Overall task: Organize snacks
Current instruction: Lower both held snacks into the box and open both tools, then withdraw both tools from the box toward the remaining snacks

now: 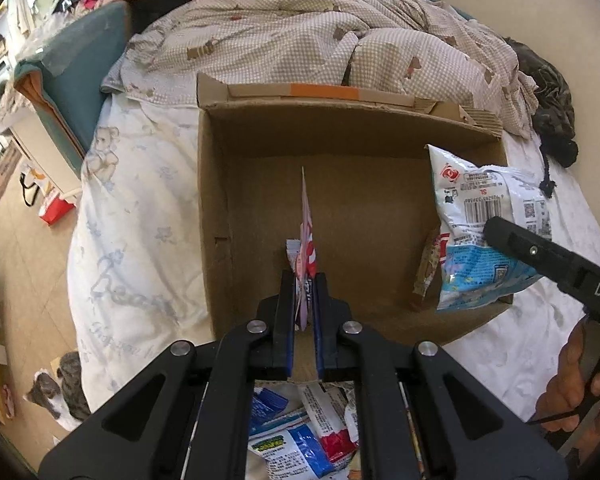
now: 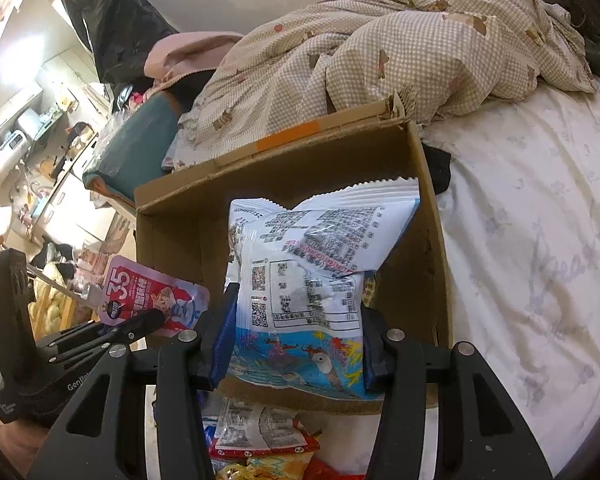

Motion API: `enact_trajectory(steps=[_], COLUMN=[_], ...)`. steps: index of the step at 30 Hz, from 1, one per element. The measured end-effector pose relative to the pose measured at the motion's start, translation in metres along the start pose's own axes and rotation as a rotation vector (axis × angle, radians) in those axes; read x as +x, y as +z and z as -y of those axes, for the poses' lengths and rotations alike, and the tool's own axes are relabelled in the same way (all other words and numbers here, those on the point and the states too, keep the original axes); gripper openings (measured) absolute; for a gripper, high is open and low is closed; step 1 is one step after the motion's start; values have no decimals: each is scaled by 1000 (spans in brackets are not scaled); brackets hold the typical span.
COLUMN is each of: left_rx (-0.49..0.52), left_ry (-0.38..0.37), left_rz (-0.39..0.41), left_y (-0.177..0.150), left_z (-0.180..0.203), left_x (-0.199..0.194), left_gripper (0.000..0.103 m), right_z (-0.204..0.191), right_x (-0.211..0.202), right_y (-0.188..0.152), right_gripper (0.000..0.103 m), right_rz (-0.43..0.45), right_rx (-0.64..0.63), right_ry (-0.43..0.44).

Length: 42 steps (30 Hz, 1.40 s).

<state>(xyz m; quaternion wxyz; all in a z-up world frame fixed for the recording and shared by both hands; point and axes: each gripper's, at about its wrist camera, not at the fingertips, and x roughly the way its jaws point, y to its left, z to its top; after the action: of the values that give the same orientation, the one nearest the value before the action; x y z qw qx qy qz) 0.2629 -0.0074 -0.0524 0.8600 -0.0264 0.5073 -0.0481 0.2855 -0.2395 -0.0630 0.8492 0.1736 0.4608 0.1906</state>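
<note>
1 bed (image 1: 140, 208), spread with a white printed sheet, carries everything; a beige checked quilt (image 1: 300, 36) is heaped along its far edge and a teal cushion (image 1: 80, 92) stands at its far-left corner; an open cardboard box (image 1: 340, 136) sits on the sheet in front of the quilt, its far flap marked with an orange strip, and a small tan packet (image 1: 426, 272) leans upright against its right inner wall; the right gripper (image 2: 296, 336) has its fingers clamped on the sides of a white-and-blue snack bag (image 2: 312, 272), which hangs above the box's right side with its printed back and barcode showing; the left gripper (image 1: 305, 292) is pinched on the lower end of a thin pink pouch (image 1: 306, 232), seen edge-on above the box's near edge in the left wrist view and showing a large 35 in the right wrist view; loose snack packets (image 1: 300, 432) in blue, white and red lie piled on the sheet at the bed's near edge, just in front of the box; a grey-and-white cat (image 1: 56, 392) sits on the floor beside the bed's left edge.
</note>
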Motion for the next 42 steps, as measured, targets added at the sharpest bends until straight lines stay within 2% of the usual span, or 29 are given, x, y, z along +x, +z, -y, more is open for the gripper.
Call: enact_trajectory(steps=[1,3,4,5,7,8,9,20,25,29,32,34,36,39,42], left_rx=[3,3,3,1,-7,-18,-27,-34,-16,-4,13,36,48,45,61], left_ry=[2,18,21,24,18,17,12,-1,17,6,-20,-9,1,3,37], left_rz=[7,20,23,26,25,27,41,69,111,140,172,195,211,221,226], left_y=[0,1,1,1,2,2,1,-2,-2,-4,-7,-10,-13,-16,-24], left_z=[0,0,-1,-2,-4,-5,-7,-7,-5,-5,-5,-3,-2,-5,-7], left_x=[-1,-4,-5,-6,-6,-7,-9,-12,-17,-24,-36,-44,-50,-59,-65], left_gripper=[6,6,6,7,26,50,64,66,66,66,66,69,83,87,87], right_z=[0,-2,-2,-2,0,0,0,-3,-5,-5,-6,-7,-10,-15,-19], right_x=[-1,-3,-4,-4,-4,-4,-4,-2,-1,-3,-8,-12,-15,-22,-31], right_y=[0,0,0,0,0,0,-1,-2,-2,-1,-1,-2,-4,-8,-14], right_gripper=[52,65,77,79,79,79,79,79,79,95,96,97,97,97,97], right_rz=[12,31,37,40,38,35,33,22,21,27,37,45,50,56,57], right_rx=[-2,-16,-26,-26,-20,-21,-24,-37,-46,-46,-40,-39,-43,-52,-61], right_ry=[-2,-26,-55,-60,-54,-52,-52,-44,-42,-42,-18,-16,-17,-19,-27])
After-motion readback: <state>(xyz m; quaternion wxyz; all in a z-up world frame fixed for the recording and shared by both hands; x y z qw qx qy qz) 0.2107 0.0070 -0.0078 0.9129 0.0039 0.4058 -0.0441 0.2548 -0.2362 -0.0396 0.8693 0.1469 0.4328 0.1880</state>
